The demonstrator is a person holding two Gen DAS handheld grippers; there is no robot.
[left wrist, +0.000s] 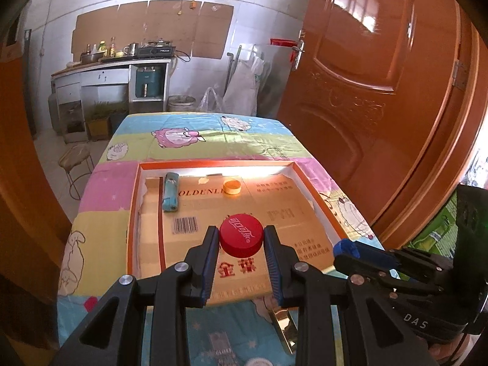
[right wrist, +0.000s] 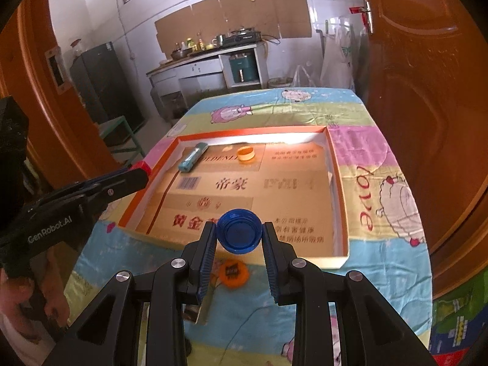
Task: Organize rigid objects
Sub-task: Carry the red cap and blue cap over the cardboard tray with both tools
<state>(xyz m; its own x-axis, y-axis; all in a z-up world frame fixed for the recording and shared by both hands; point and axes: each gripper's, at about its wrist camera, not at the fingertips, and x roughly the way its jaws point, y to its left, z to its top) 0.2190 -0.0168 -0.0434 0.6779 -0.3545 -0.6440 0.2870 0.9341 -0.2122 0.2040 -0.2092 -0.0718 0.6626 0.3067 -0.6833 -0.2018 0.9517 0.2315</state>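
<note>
My left gripper (left wrist: pixel 241 241) is shut on a red bottle cap (left wrist: pixel 241 235), held over the near part of a shallow orange-rimmed box (left wrist: pixel 134 201) lined with cardboard. My right gripper (right wrist: pixel 239 235) is shut on a blue bottle cap (right wrist: pixel 239 234), its hollow side towards the camera, over the box's (right wrist: pixel 334 164) near edge. Inside the box at the far end lie a light-blue lighter (left wrist: pixel 170 195) (right wrist: pixel 192 156) and a yellow cap (left wrist: pixel 232 188) (right wrist: pixel 246 154). The right gripper (left wrist: pixel 347 248) shows at the right of the left wrist view; the left gripper (right wrist: pixel 143 169) shows at the left of the right wrist view.
The box rests on a table with a colourful sheep-print cloth (left wrist: pixel 100 238). An orange round object (right wrist: pixel 233 270) and a shiny flat item (left wrist: pixel 285 326) lie on the cloth in front of the box. A wooden door (left wrist: pixel 366 91) stands right; a stool (left wrist: pixel 76 158) stands left.
</note>
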